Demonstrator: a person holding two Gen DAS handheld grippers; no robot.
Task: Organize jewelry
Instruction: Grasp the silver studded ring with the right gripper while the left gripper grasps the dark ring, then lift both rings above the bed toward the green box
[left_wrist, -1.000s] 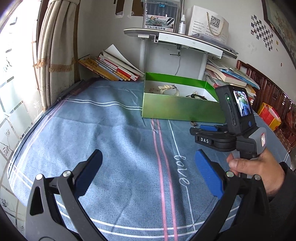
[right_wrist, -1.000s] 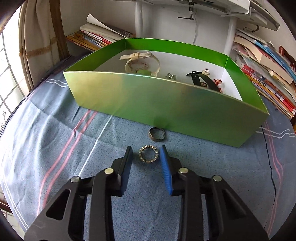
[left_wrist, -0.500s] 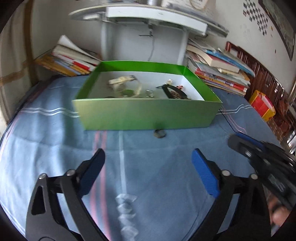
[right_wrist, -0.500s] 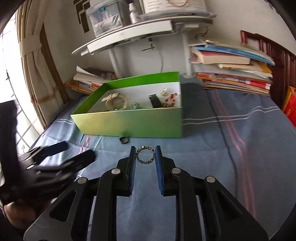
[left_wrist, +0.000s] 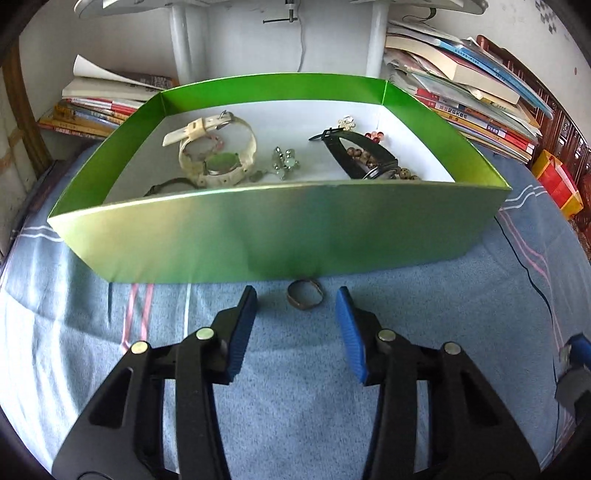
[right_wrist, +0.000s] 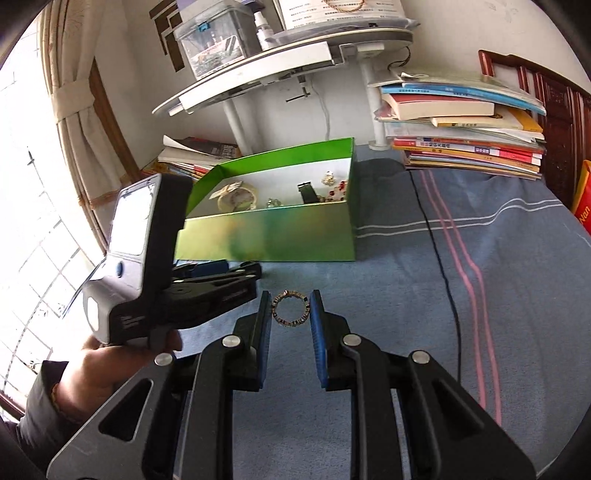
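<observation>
A dark metal ring (left_wrist: 305, 293) lies on the blue cloth, close against the front wall of the green box (left_wrist: 280, 229). My left gripper (left_wrist: 297, 300) has its jaws around the ring and they are closing; the blue pads stand clear of it on both sides. In the right wrist view my right gripper (right_wrist: 290, 313) is shut on a studded ring (right_wrist: 290, 313), held up above the cloth. The box (right_wrist: 273, 236) holds a white watch (left_wrist: 214, 151), a black watch (left_wrist: 360, 155), beads and small charms. The left gripper's body (right_wrist: 177, 288) shows at the left, in a person's hand (right_wrist: 92, 373).
Stacks of books (left_wrist: 469, 96) lie behind and right of the box, more books (left_wrist: 103, 107) at the back left. White shelf legs (left_wrist: 181, 40) stand behind the box. A black cable (right_wrist: 443, 266) runs over the striped cloth at the right. A curtain (right_wrist: 77, 96) hangs left.
My left gripper moved up to the box and narrowed around the dark ring. My right gripper lifted the studded ring off the cloth and drew back to the right of the box.
</observation>
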